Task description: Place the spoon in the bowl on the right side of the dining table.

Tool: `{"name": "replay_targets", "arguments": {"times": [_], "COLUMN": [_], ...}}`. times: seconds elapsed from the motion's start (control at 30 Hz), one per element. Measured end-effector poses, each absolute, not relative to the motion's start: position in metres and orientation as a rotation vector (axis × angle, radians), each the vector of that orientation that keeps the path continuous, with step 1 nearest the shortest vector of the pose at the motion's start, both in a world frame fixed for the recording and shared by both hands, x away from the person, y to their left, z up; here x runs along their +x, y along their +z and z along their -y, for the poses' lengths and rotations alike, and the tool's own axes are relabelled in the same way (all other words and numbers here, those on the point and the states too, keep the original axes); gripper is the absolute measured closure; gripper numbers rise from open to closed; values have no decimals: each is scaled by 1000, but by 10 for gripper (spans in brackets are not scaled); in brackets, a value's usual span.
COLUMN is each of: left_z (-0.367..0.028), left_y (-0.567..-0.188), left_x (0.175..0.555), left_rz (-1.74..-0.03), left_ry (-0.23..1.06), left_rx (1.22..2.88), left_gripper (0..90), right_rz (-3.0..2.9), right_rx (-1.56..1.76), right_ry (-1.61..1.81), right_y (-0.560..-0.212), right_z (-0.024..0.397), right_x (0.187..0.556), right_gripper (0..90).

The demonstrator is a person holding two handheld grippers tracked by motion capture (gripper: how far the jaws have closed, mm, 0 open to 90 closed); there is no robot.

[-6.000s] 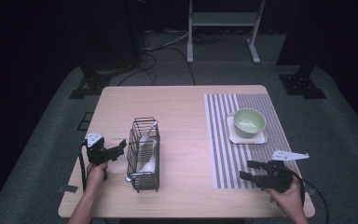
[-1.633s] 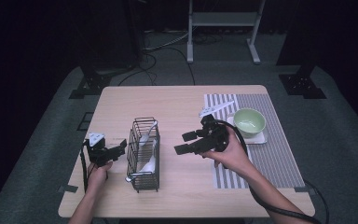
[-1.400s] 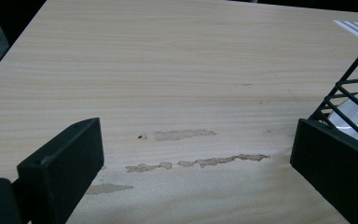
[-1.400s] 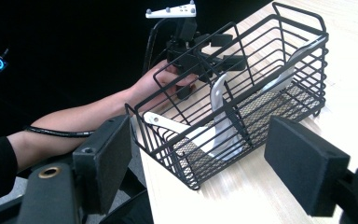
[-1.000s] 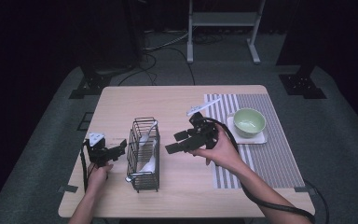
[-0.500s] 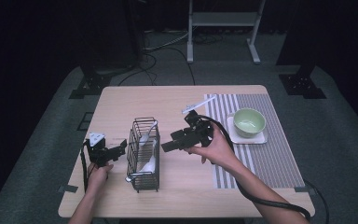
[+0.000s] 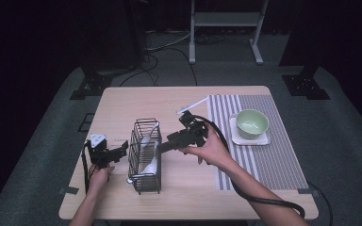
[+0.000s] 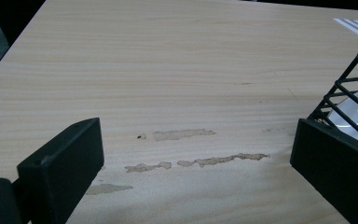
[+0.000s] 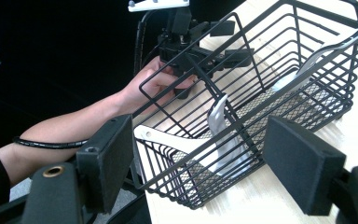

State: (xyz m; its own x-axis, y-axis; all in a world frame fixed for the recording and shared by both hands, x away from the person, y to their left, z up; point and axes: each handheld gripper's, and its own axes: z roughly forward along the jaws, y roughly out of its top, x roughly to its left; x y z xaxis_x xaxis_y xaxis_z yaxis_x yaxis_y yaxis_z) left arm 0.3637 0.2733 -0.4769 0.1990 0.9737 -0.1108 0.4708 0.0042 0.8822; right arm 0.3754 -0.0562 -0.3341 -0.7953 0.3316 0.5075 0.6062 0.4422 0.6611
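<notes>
A black wire basket [image 7: 146, 157] stands on the wooden table [image 7: 136, 103], left of centre, with pale utensils [image 7: 150, 150] lying inside. My left gripper [image 7: 121, 150] is open at the basket's left side, its jaws apart over bare wood in the left gripper view [image 8: 196, 168]. The basket's corner [image 8: 352, 93] shows just above its right jaw. My right gripper [image 7: 162, 147] is open at the basket's right side. In the right gripper view [image 9: 205, 163] its jaws stand wide apart in front of the basket [image 9: 261, 93], where a white handle [image 9: 163, 137] and a silver utensil [image 9: 216, 119] lie.
A green bowl [image 7: 252, 123] sits on a white square plate [image 7: 263, 140] on a striped mat [image 7: 264, 160] at the table's right. Old tape residue [image 8: 182, 135] marks the wood near the left gripper. The right gripper's cable [image 7: 259, 200] trails over the table's front.
My right gripper has come from the striped mat leftward across the table to the basket's right side. The left gripper and the basket have stayed put.
</notes>
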Motion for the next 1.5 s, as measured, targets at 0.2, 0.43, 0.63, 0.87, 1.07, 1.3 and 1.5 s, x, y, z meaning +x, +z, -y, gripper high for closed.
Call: {"name": "replay_targets", "arguments": {"times": [0.2, 0.43, 0.63, 0.87, 1.07, 1.3, 1.5], "left_z": [-273, -273, -273, -273, -274, -274, -274], "left_y": [-477, -477, -477, -477, -477, -477, -477], "left_x": [364, 364, 364, 364, 364, 364, 364], "left_rz": [-1400, -1399, -1400, -1400, -1402, -1400, -1400], "left_ry": [726, 726, 725, 725, 722, 723, 723], "left_rx": [1603, 1603, 1604, 1603, 1599, 1602, 1603], "left_gripper": [16, 16, 16, 16, 16, 16, 16], "right_rz": [2389, 2383, 2396, 2430, 2434, 2440, 2438], "right_rx": [-809, -807, -825, -843, -867, -879, -891], "right_ry": [-1273, -1257, -1235, -1202, -1198, -1177, -1175], "right_y": [-335, -337, -338, -341, -340, -340, -340], "right_z": [49, 40, 35, 32, 29, 27, 27], "right_x": [379, 381, 383, 384, 385, 385, 385], "right_gripper": [257, 287, 320, 386, 450, 554, 649]}}
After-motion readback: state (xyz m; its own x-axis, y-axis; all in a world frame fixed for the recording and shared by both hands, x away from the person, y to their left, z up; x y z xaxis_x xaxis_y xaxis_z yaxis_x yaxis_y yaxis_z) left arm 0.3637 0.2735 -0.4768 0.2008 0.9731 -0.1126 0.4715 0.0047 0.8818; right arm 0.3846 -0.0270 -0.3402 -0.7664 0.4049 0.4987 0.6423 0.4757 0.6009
